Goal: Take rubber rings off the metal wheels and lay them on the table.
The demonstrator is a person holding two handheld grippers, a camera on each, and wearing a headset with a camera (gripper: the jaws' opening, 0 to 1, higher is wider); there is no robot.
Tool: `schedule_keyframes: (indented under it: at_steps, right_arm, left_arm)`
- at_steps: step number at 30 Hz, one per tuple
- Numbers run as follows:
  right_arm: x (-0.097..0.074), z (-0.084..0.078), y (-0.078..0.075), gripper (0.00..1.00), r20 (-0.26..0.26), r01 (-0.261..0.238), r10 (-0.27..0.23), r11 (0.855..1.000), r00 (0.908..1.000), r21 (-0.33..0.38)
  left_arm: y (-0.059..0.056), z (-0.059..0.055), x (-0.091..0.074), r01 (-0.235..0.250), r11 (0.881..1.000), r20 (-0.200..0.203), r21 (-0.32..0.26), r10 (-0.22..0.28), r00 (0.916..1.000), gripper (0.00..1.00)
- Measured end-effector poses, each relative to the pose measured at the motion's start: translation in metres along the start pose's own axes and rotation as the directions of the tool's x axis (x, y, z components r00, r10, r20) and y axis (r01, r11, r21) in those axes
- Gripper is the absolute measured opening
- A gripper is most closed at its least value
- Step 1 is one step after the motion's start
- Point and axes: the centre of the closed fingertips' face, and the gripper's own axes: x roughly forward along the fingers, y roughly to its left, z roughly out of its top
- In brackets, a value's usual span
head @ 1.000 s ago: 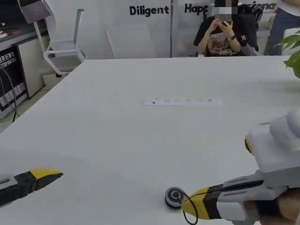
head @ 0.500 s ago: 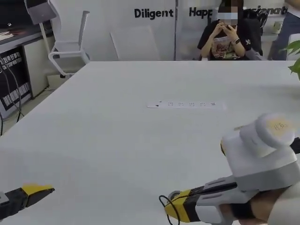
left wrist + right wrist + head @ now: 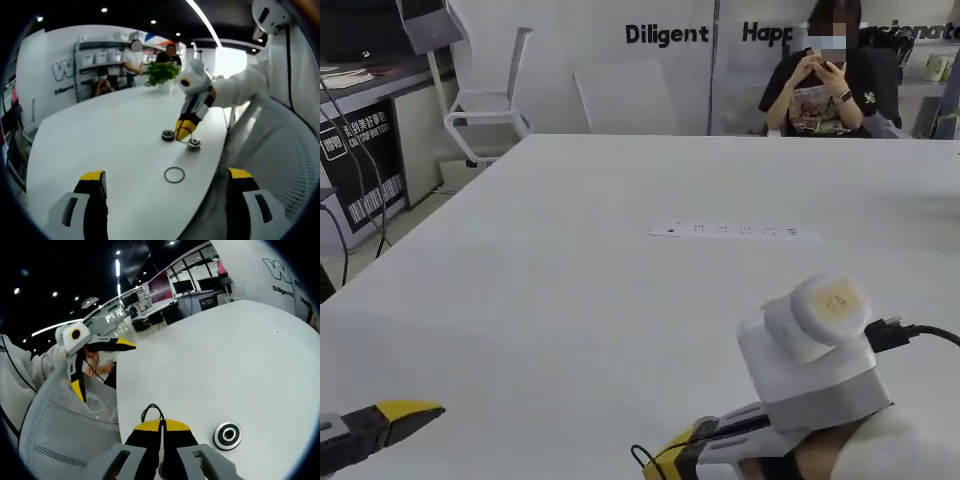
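1. A white worktop [image 3: 580,270] is shown, carrying a wheel [image 3: 228,435].
2. A black ring [image 3: 150,411] is pinched in the closed right claw [image 3: 161,424] beside the wheel.
3. The left claw [image 3: 165,178] is held apart; a loose ring [image 3: 183,175] lies near the wheel.

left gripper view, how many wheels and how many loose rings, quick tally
wheels: 2
loose rings: 2, one flat on the table, one pinched in the right gripper
total: 4
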Motion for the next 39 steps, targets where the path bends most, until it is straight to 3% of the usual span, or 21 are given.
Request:
schedule_keyframes:
  at_steps: [6, 19, 39]
  right_arm:
    - [0.012, -0.012, -0.003, 0.0, -0.068, 0.018, -0.023, 0.998, 0.9974, -0.067]
    - [0.028, -0.024, -0.003, 0.0, -0.128, 0.027, -0.039, 0.995, 0.991, -0.096]
    - [0.031, -0.025, -0.005, 0.0, -0.131, 0.029, -0.043, 0.994, 0.9904, -0.107]
  left_arm:
    - [0.001, -0.001, -0.002, -0.008, 1.0, 0.0, -0.001, 0.008, 1.0, 1.0]
    - [-0.002, -0.001, -0.003, -0.002, 1.0, -0.003, 0.004, 0.002, 1.0, 0.98]
    - [0.0, -0.001, -0.008, -0.018, 1.0, -0.008, 0.011, 0.018, 0.9998, 0.96]
